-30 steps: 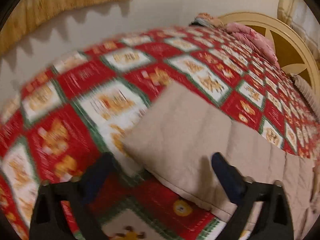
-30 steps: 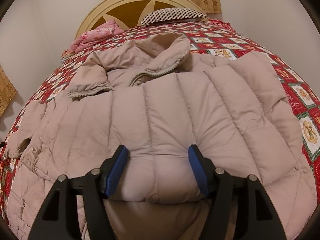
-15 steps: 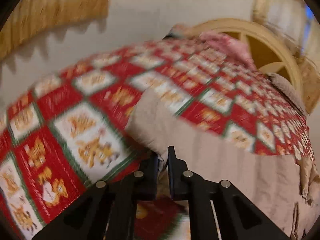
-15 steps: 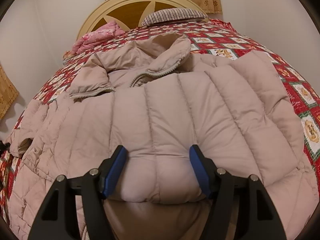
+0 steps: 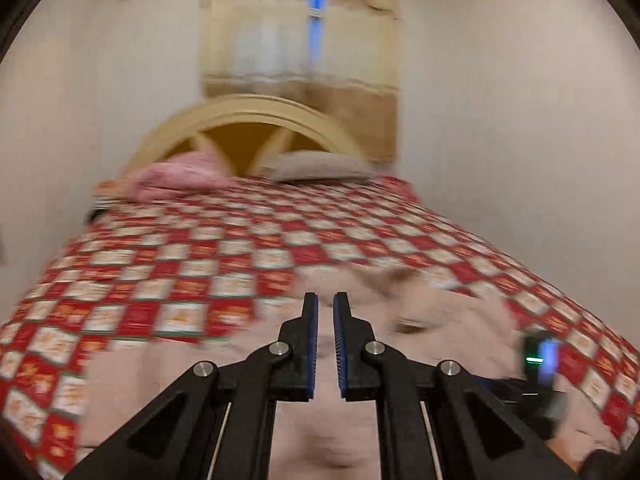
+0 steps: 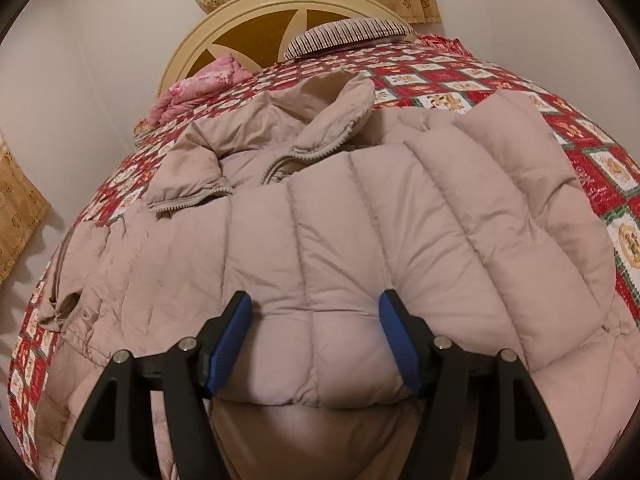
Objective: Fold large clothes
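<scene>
A large beige puffer jacket (image 6: 360,220) lies spread on the red and white patchwork bedspread (image 6: 592,160), collar toward the headboard. My right gripper (image 6: 316,304) is closed on a thick puffed fold at the jacket's near hem, which bulges between its blue pads. In the left wrist view, my left gripper (image 5: 325,300) is shut to a narrow slit above the blurred jacket (image 5: 440,312). Beige cloth shows in the slit, apparently a thin edge of the jacket. The right gripper's housing (image 5: 540,360), with a green light, sits to the right. A loose sleeve cuff (image 6: 60,308) lies at the jacket's left side.
At the bed's far end a cream arched headboard (image 6: 280,12) stands, with a striped pillow (image 6: 348,32) and a pink bundle (image 6: 200,88) in front of it. Pale walls run close along both sides of the bed. Yellow curtains (image 5: 304,40) hang behind the headboard.
The left gripper closed on the jacket's edge, then rose and swung round; it now faces the headboard from above the jacket. The right gripper kept its hold and stayed put.
</scene>
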A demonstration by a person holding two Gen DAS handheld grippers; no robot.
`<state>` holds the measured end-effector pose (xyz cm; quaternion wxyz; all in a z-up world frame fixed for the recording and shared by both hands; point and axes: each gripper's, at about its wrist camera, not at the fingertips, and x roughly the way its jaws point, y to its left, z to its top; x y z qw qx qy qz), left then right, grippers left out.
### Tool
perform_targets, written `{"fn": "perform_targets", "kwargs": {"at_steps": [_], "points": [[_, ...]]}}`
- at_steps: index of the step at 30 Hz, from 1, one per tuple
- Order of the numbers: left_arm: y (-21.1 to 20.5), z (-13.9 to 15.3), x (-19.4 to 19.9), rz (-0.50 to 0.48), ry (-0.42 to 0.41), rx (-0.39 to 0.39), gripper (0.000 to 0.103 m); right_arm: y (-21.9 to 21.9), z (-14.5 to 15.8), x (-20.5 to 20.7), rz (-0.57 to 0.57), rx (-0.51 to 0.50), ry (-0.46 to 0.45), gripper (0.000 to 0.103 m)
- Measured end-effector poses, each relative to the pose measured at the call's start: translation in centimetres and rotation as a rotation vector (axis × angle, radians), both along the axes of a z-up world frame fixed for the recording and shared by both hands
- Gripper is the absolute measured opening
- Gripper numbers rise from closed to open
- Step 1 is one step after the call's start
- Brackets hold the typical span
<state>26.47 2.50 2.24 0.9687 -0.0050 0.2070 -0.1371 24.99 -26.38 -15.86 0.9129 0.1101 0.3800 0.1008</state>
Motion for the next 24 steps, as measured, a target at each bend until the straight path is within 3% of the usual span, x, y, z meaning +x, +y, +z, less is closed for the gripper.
{"fn": "perform_targets", "kwargs": {"at_steps": [3, 7, 16, 18, 21, 24], "points": [[-3.8, -1.4, -0.5, -0.070, 0.030, 0.021, 0.008, -0.2, 0.0, 0.0, 0.004, 0.017, -0.007, 0.069], [-2.8, -3.5, 0.1, -0.009, 0.137, -0.022, 0.008, -0.4, 0.0, -0.1, 0.004, 0.034, -0.009, 0.069], [13.4, -10.0, 3.7, 0.433, 0.331, 0.141, 0.008, -0.1, 0.0, -0.1, 0.010, 0.024, -0.009, 0.072], [16.8, -11.4, 4.6, 0.480, 0.380, 0.078, 0.008, -0.1, 0.0, 0.0, 0.010, 0.021, -0.008, 0.072], [20.0, -13.5, 5.6, 0.427, 0.488, -0.089, 0.008, 0.0, 0.0, 0.0, 0.010, 0.016, -0.008, 0.072], [21.2, -14.0, 4.9, 0.388, 0.479, -0.212, 0.008, 0.0, 0.0, 0.0, 0.010, 0.015, -0.008, 0.072]]}}
